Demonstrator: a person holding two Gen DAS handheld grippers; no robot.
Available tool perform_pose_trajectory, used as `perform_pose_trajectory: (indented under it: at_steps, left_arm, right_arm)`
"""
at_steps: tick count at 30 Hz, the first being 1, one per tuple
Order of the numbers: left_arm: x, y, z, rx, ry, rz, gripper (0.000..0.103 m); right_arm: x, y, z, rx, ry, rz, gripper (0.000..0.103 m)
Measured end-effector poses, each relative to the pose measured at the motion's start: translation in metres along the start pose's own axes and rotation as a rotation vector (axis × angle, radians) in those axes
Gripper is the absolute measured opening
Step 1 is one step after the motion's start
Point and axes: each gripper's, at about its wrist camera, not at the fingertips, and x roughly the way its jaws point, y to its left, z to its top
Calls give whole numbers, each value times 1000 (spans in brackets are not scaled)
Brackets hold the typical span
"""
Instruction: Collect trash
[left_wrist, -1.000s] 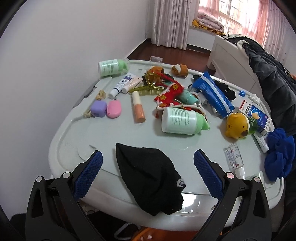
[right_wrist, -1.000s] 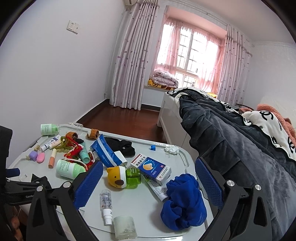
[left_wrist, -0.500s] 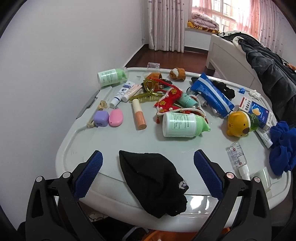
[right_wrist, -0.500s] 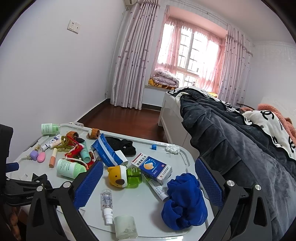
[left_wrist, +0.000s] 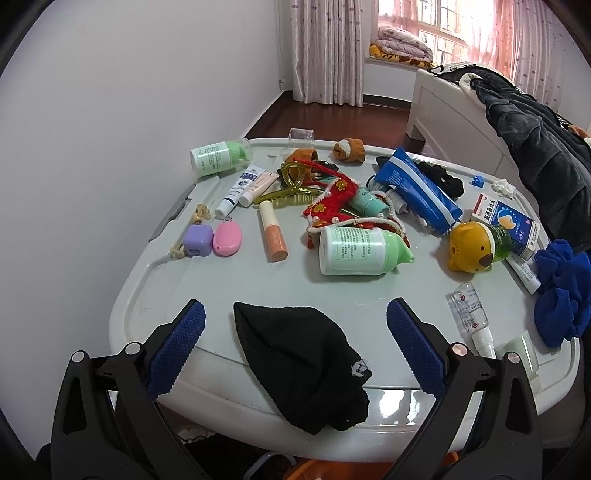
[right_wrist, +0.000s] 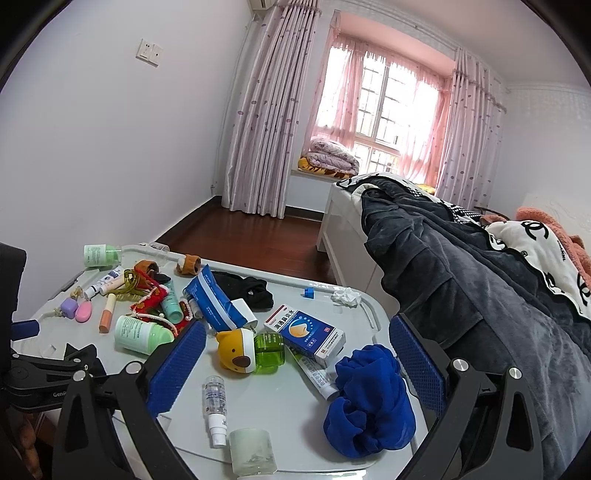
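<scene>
Left gripper (left_wrist: 295, 345) pulled back, black hat (left_wrist: 299, 365) overhanging table (left_wrist: 229, 280) edge, possibly loose

White walls (right_wrist: 110, 140), pink-curtained window (right_wrist: 384, 110), seemingly dark wooden floor (right_wrist: 251, 236).

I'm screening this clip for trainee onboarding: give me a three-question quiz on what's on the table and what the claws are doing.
1. True or false: the left claw grips the black knit hat.
2. What lies beside the purple case? A) pink case B) blue cloth C) medicine box
3. Fill in: the crumpled white tissue lies near the table's ___ edge, toward the bed.

Key: 1 false; 2 A; 3 far.
</scene>
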Motion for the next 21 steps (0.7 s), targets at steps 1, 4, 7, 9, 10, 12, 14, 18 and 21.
perform_pose_trajectory:
  at_steps: [1,4,7,9,10,12,14,18,21]
  left_arm:
    - [0,0,0,1,-1,1,96]
    - [0,0,0,-1,0,0,96]
    - [0,0,0,-1,2,-3,96]
    - [0,-1,0,-1,0,-4,96]
    - [0,-1,-1,-1,1,-4,96]
    - [1,-1,0,1,2,-4,96]
    - [1,0,-1,-1,3,-6,96]
    - [0,-1,-1,0,1,-8,96]
    - [-1,9,1,-15,-21,-18,96]
  right_arm:
    - [0,0,0,0,0,2,98]
    - [0,0,0,-1,1,1,98]
    - [0,0,0,0,0,0,98]
    - [0,0,0,0,0,1,98]
    - [0,0,0,0,0,0,98]
    - [0,0,0,0,1,0,98]
    - [0,0,0,0,0,-1,98]
    - [-1,0,-1,-2,-4,-3,98]
    - [-2,-3,-3,-2,-15,-14,98]
